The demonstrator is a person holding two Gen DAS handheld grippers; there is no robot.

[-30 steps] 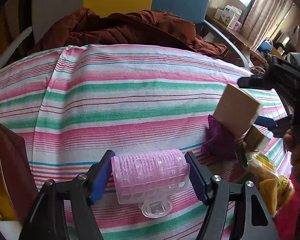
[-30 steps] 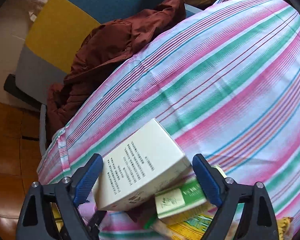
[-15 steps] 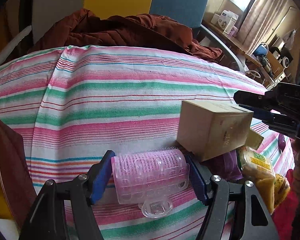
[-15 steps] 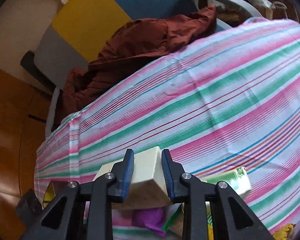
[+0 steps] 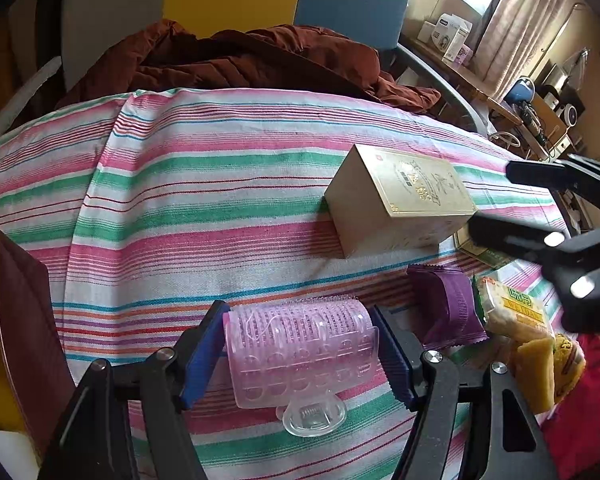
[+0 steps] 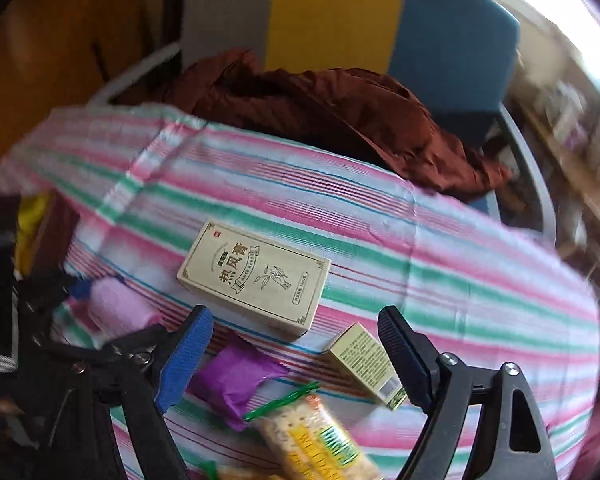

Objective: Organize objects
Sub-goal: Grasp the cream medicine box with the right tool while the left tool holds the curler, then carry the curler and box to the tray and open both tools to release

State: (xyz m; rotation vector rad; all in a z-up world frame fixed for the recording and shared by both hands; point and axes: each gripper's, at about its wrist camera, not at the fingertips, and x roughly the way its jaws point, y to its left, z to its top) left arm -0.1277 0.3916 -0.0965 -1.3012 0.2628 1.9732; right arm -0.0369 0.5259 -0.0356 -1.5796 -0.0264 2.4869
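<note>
Left tongs (image 5: 300, 354) grip the pink hair roller (image 5: 300, 350) near the beige box (image 6: 256, 276). Right tongs (image 6: 296, 354) are opening, with nothing between them, above snack packets (image 6: 320, 436). Beyond, the box lies free on the striped table (image 5: 200, 208); much sorting seems left.

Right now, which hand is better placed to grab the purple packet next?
Right. The right gripper, jaws opening with nothing between them, hangs just above the purple packet. The left gripper is clamped on the pink hair roller.
</note>
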